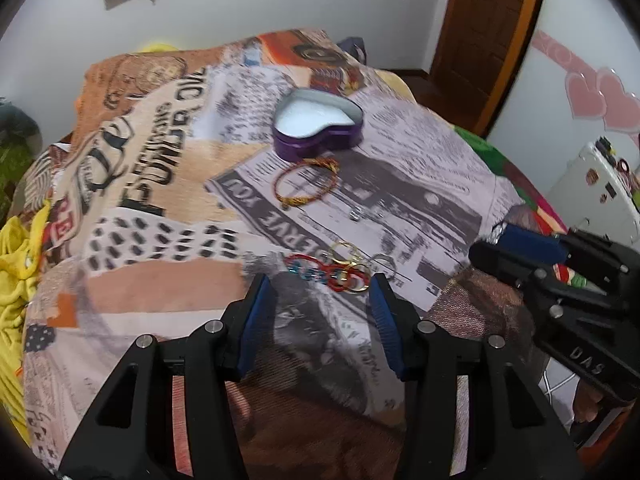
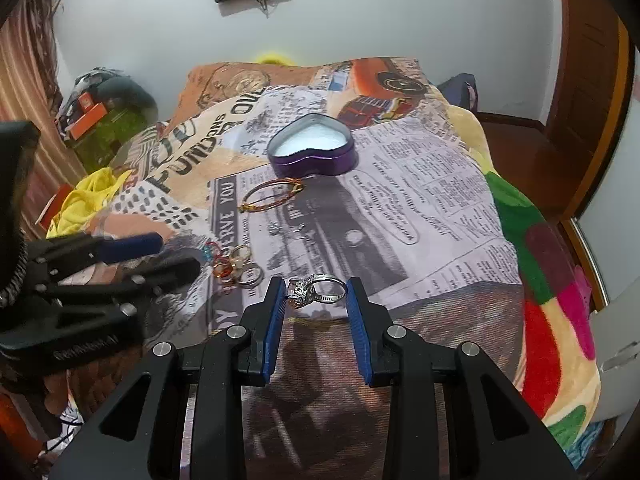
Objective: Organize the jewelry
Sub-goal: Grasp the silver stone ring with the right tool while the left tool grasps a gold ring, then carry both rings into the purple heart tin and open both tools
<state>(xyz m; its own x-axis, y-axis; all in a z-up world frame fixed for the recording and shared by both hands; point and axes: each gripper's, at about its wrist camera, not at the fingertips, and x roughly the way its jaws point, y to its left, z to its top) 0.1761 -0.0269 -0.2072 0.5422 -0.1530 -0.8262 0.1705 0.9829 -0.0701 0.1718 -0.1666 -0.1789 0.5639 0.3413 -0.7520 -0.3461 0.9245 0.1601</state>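
A purple heart-shaped tin (image 1: 318,124) with a white inside sits open on the printed bedspread; it also shows in the right wrist view (image 2: 312,148). A red-gold bangle (image 1: 306,182) lies just in front of it. A cluster of small rings and beaded loops (image 1: 340,268) lies just beyond my left gripper (image 1: 320,284), which is open and empty. My right gripper (image 2: 316,292) is closed part-way, with a silver stone ring (image 2: 316,290) held between its fingertips. In the left wrist view the right gripper (image 1: 520,248) is at right, with the ring glinting at its tip.
A small silver piece (image 1: 357,213) lies mid-bed. Yellow cloth (image 2: 84,200) is heaped at the bed's left edge. A colourful blanket (image 2: 548,288) covers the right edge. A wooden door (image 2: 588,60) stands at the right, and a green bin (image 2: 116,128) at the far left.
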